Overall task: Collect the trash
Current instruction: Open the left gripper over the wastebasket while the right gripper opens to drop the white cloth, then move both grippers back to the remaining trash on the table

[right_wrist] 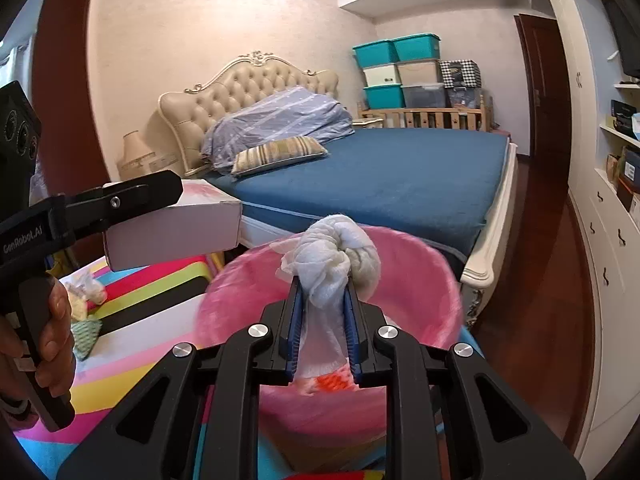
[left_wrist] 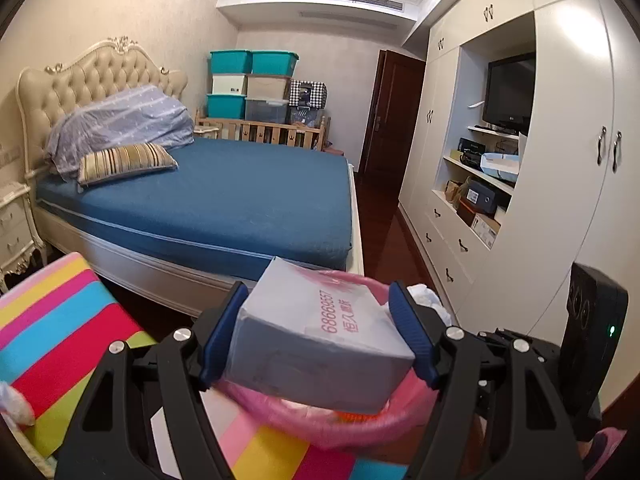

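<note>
Two views: I compared them.
Left tongs (left_wrist: 316, 340): gripped grey box (left_wrist: 320, 344) above pink bin (left_wrist: 360, 428).
Right tongs (right_wrist: 323, 312): pinched white rag (right_wrist: 332, 256) over bin.
Right view only: hand (right_wrist: 52, 336), crumpled scraps (right_wrist: 86, 290).

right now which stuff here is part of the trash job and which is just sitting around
Part of the job:
- white box, held in the left tool
- crumpled tissue wad, held in the right tool
- pink-lined bin
- scraps on the striped mat

Just lying about:
- bed
- striped pillow
- storage crates
- TV
</note>
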